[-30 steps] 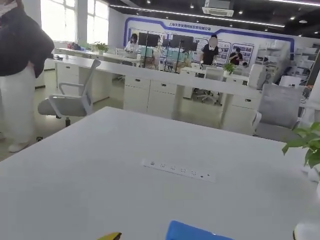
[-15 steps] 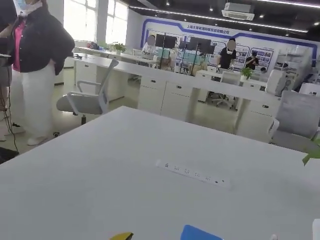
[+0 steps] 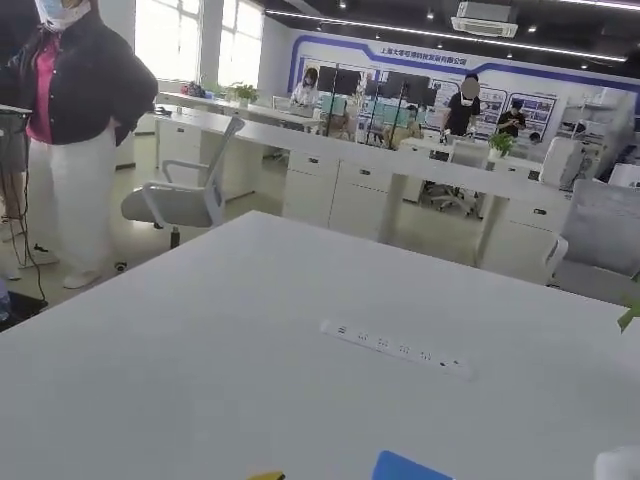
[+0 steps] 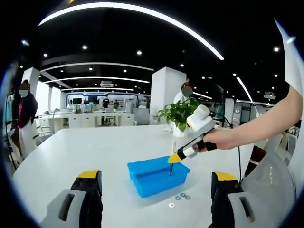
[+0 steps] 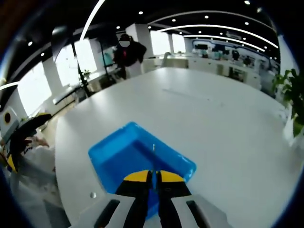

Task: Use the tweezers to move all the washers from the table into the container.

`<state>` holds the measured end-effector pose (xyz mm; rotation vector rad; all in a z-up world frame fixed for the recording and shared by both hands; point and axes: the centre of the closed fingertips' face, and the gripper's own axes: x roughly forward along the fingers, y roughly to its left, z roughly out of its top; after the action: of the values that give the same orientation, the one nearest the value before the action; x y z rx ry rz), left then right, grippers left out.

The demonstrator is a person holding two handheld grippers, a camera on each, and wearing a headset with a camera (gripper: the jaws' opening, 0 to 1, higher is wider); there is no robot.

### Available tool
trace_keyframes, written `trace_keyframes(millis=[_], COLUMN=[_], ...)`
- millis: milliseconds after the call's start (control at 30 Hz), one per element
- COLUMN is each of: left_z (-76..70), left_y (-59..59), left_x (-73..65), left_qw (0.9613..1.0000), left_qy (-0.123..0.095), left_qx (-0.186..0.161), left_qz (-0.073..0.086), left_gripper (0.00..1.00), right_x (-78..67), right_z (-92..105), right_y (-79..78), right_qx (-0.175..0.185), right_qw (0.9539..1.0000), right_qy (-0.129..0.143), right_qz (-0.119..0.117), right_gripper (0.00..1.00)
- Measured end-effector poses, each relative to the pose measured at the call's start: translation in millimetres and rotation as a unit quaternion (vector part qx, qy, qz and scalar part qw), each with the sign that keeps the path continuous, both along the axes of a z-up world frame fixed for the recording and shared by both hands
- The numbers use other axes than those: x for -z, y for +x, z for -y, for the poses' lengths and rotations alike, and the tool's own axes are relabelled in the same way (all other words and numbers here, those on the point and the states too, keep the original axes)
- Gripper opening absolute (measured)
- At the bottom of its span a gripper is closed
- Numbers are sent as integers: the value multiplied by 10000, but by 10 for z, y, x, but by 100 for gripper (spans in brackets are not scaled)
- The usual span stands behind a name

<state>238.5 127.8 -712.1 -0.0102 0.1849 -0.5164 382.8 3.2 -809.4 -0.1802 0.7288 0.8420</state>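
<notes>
Table (image 3: 200, 330) in the head view: white, with a corner of the blue container (image 3: 408, 467) at the bottom edge and a power strip (image 3: 398, 349) beyond the container.

In the left gripper view the left gripper (image 4: 156, 175) has its jaws wide apart, one on either side of the container (image 4: 142, 183). A hand (image 4: 228, 139) holds the right gripper (image 4: 175, 159) over the container, with the tweezers (image 4: 170, 169) pointing down inside it. Several washers (image 4: 182, 196) lie on the table just beside the container.

In the right gripper view the right gripper (image 5: 153, 176) is clamped on the tweezers (image 5: 153, 154), whose tip is above the container (image 5: 128, 156). One of the washers (image 5: 93, 194) lies on the table beside the container's edge. I cannot tell whether the tip holds anything.
</notes>
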Motion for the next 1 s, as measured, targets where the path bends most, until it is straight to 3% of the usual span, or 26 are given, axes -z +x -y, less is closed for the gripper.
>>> trace_keyframes(millis=[200, 533, 733, 1000], left_z=[-9, -31, -29, -11], left_y=[-4, 1, -3, -13], left_x=[8, 7, 23, 43], left_qw=[10000, 9999, 9999, 9999], left_qy=[2, -128, -96, -58], left_qx=[7, -20, -16, 32], left_qz=[-25, -68, -83, -120], left_gripper=[96, 96, 95, 95], right_x=[22, -86, -278, -525], right_z=[-10, -46, -48, -84], right_y=[-62, -114, -122, -292], right_qx=[-205, -347, -262, -334], right_qw=[9995, 9981, 9981, 9968], right_qy=[-143, -162, 102, 422], right_qz=[191, 479, 546, 586], right_gripper=[3, 4, 4, 3])
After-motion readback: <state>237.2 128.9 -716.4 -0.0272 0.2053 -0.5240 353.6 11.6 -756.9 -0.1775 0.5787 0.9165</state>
